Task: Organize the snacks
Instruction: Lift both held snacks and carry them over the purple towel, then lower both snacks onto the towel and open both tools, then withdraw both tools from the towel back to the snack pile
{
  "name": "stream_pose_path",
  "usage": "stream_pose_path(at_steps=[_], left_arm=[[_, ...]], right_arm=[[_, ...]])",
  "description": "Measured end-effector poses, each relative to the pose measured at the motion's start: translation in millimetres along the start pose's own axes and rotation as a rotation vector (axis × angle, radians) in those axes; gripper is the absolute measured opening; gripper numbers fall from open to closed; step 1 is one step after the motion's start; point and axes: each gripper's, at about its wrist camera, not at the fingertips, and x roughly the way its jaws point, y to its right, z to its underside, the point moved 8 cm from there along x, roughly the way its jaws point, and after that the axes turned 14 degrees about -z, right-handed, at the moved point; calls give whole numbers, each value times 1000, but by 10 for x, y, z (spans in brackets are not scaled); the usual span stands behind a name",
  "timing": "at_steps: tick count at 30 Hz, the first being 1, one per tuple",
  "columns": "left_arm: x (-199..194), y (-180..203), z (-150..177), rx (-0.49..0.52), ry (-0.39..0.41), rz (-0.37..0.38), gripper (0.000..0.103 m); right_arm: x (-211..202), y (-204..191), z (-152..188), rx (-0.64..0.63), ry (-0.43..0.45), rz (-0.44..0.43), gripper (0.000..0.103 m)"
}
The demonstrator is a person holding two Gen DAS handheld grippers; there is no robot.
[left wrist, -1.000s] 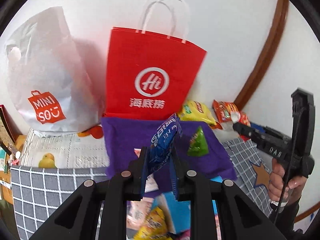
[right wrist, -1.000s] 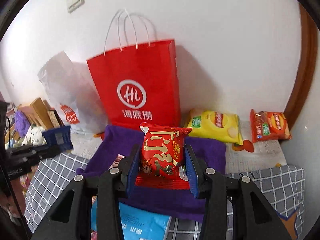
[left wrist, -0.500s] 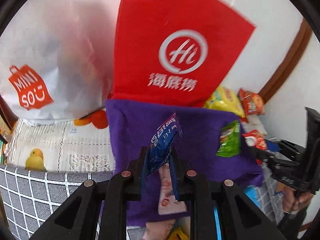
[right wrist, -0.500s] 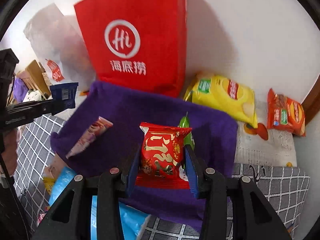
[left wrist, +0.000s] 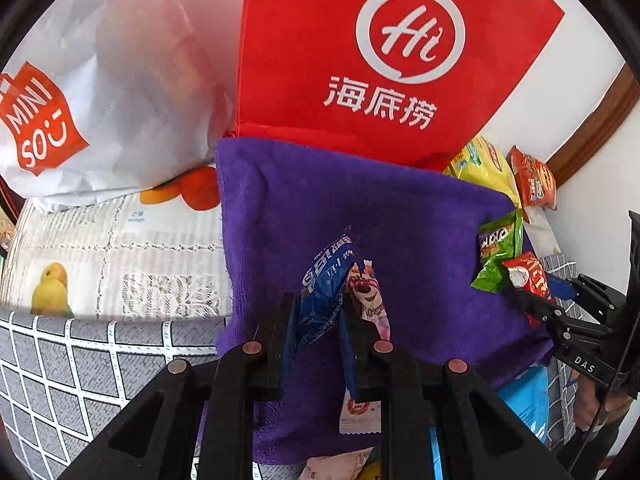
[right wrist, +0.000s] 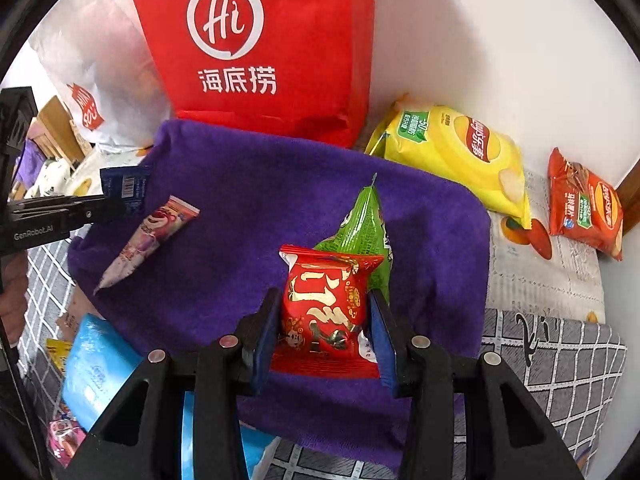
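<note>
Left tool (left wrist: 318, 320) grips blue packet (left wrist: 326, 276), long axis pointing up-right.

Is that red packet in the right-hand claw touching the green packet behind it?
Cannot tell. In the right wrist view the red packet overlaps the green packet, hiding any contact or gap; the left wrist view doesn't settle it either.

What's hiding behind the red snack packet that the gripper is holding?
A green snack packet peeks out behind the red snack packet, lying on the purple towel. Its lower part is covered.
</note>
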Motion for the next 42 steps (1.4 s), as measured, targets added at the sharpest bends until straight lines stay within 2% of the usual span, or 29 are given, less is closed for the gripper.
stream_pose_path(at_steps=[10, 14, 18, 25, 26, 30, 33, 37, 42], left_arm=[[2, 39, 17, 6, -22, 11, 19], [23, 53, 23, 1, -39, 24, 19], [-16, 70, 12, 3, -26, 27, 20], [-232, 122, -51, 20, 17, 37, 54], [-281, 135, -58, 23, 27, 39, 55], [-525, 235, -67, 46, 63, 52, 56], [-763, 295, -74, 72, 107, 59, 59], [-1061, 300, -19, 74, 156, 71, 61], [-1279, 305, 240, 93, 166, 83, 61]], right_arm=[[-44, -23, -39, 15, -3, -23, 44], [-116, -76, -64, -18, 13, -24, 57], [-205, -90, -107, -13, 46, -38, 58], [-492, -200, -226, 3, 176, -96, 70], [-506, -220, -233, -6, 183, -94, 74], [-601, -292, -242, -30, 203, -44, 75], [-694, -368, -206, -37, 217, -57, 75], [-809, -375, -74, 13, 210, -36, 75], [-1114, -400, 177, 100, 267, -36, 75]])
